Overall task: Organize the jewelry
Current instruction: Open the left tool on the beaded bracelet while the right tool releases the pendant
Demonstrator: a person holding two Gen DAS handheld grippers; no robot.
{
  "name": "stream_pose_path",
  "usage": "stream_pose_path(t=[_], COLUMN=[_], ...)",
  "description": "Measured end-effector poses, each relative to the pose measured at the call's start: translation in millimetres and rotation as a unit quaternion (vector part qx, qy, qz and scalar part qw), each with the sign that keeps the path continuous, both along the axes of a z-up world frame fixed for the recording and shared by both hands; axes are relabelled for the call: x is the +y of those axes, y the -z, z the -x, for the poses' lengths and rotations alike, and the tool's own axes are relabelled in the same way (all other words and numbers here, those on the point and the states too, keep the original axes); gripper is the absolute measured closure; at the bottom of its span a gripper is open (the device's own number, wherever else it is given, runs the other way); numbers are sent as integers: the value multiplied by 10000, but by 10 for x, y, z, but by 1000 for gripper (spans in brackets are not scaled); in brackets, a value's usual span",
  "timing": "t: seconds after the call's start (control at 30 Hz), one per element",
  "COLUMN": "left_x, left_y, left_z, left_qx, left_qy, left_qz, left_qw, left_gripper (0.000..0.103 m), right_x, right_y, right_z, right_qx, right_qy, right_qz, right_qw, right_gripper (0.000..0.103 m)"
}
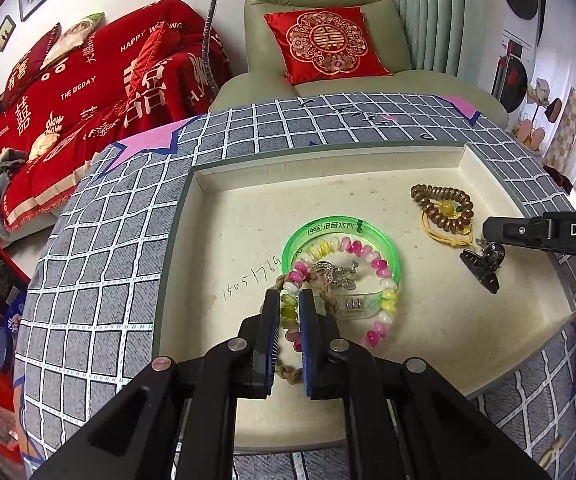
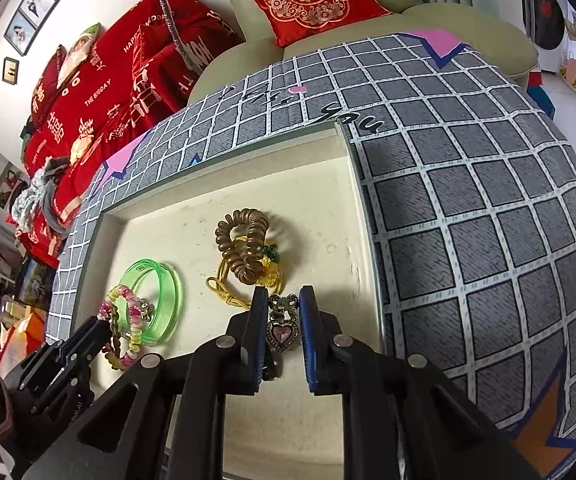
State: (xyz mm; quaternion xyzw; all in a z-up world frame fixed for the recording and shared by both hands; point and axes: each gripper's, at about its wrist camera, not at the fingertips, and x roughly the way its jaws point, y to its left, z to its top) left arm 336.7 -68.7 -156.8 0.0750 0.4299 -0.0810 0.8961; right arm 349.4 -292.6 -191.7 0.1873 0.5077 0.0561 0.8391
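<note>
A: Where is the heart clip [image 2: 283, 330]?

B: At lower centre of the right wrist view, on the tray [image 2: 328, 216] floor, between the fingers of the right gripper [image 2: 283, 300]. The jaws stand narrow but slightly parted; a gap shows on the clip's right side, so it appears released, not clamped.

A: Its orientation?

B: The long axis runs up-down in that frame, bow end toward the top, heart toward the bottom.

A: And the other side?

B: The left gripper [image 1: 289, 300] is closed tight on the bead bracelet [image 1: 342, 280], which overlaps the green bangle [image 1: 340, 240] at centre of the left wrist view. The brown coil tie [image 1: 444, 208] lies at right.

A: Recommended procedure?

B: Lower the bracelet flat before opening. Withdraw the right gripper along the clip's axis, so neither finger drags it.
</note>
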Motion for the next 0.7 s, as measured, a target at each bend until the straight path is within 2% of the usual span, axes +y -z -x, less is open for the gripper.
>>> stream_pose_path(t=[0.03, 0.07, 0.1, 0.5, 0.53, 0.57, 0.6, 0.67, 0.7], left_x=[1, -1, -2, 47, 48, 46, 57, 105, 107], left_y=[-17, -27, -42, -241, -254, -261, -273, -333, -344], left_z=[9, 13, 20, 173, 184, 181, 171, 197, 200], left_qx=[-27, -41, -60, -211, -236, -249, -246, -483, -471], left_qy=[-8, -5, -2, -86, -73, -87, -169, -326, -299], left_qz=[-8, -12, -15, 69, 66, 48, 45, 162, 204], left_qw=[10000, 10000, 10000, 9997, 9997, 9996, 9995, 9982, 9982], left_gripper=[83, 83, 83, 83, 77, 58, 0, 0, 0], right_x=[-3, -7, -10, -44, -56, -61, -63, -64, -65], right_y=[-20, -46, -73, -465, -489, -499, -508, -518, -530], right_z=[10, 22, 32, 353, 408, 447, 485, 555, 590], right_qx=[-32, -85, -172, -627, -652, -667, -676, -638, -628], right_qy=[4, 6, -16, 89, 119, 131, 127, 118, 118], right_qz=[-18, -52, -115, -322, -342, -354, -371, -348, -345], right_qw=[10000, 10000, 9998, 9975, 9972, 9971, 9969, 9973, 9974], right_gripper=[62, 51, 45, 44, 43, 43, 43, 42, 42])
